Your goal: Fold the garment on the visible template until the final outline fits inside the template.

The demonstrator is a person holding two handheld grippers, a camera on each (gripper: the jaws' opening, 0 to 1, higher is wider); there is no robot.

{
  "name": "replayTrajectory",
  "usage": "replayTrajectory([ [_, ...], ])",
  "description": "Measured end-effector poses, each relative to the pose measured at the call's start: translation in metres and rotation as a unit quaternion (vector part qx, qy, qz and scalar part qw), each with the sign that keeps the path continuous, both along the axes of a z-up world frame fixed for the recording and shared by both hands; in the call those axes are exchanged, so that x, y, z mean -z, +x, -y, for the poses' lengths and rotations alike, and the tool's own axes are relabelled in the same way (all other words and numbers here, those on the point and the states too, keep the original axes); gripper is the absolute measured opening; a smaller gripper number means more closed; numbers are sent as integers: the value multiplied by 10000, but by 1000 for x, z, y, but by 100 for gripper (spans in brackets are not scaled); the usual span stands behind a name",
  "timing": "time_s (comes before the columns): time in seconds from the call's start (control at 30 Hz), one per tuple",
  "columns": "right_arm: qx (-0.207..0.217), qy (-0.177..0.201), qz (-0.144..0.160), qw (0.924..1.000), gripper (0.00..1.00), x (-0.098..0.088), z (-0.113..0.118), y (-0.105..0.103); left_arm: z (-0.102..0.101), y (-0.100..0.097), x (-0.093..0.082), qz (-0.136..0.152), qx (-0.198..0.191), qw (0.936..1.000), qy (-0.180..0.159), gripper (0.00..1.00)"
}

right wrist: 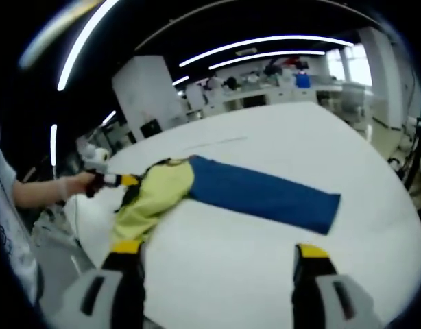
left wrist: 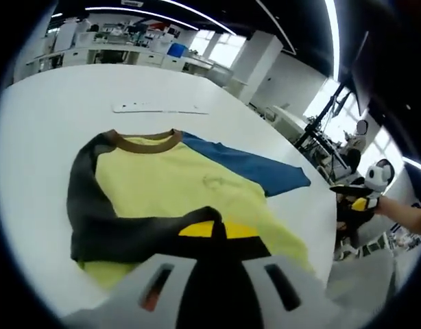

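White surface [left wrist: 46, 130], big and rounded at the far edge, in an open lab-type room: ceiling strip lights, white pillar, benches and shelving at the back, windows on one side. One thin pale strip [left wrist: 159, 108] lies flat on the surface beyond the collar.

One garment [left wrist: 176, 185]: yellow body, brown collar, one blue sleeve [left wrist: 255, 168] spread out flat, one dark grey sleeve [left wrist: 94, 219] folded across the lower body. It lies flat in the middle of the surface. In the right gripper view the blue sleeve [right wrist: 262, 192] stretches out toward the camera side, yellow part behind it.

Left tongs [left wrist: 214, 233]: yellow-tipped black jaws together, at the fold of the dark sleeve over the hem; looks clamped on that fabric. Also seen from the right gripper view at the garment's far edge [right wrist: 125, 180], held by a person's hand [right wrist: 77, 184].

Right tongs [right wrist: 219, 255]: two jaws wide apart, nothing between them, over bare surface near the blue sleeve's cuff.
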State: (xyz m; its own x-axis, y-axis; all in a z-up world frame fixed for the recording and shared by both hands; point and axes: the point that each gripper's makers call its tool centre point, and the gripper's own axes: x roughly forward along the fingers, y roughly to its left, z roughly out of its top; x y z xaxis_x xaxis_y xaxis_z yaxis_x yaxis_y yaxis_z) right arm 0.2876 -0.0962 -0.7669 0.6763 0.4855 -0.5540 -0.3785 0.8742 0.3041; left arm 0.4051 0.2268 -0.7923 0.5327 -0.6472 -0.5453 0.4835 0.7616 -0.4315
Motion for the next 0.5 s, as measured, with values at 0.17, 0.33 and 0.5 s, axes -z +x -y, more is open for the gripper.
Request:
replayTrajectory([
  [0.17, -4, 29, -30, 10000, 89, 2, -1, -2, 0, -1, 5, 71, 164, 9997, 163, 1],
  [0.33, 27, 63, -40, 10000, 89, 4, 1, -3, 3, -4, 2, 233, 312, 9990, 222, 17],
  [0.5, 20, 88, -56, 9999, 89, 5, -3, -4, 5, -7, -3, 420, 439, 9979, 237, 34],
])
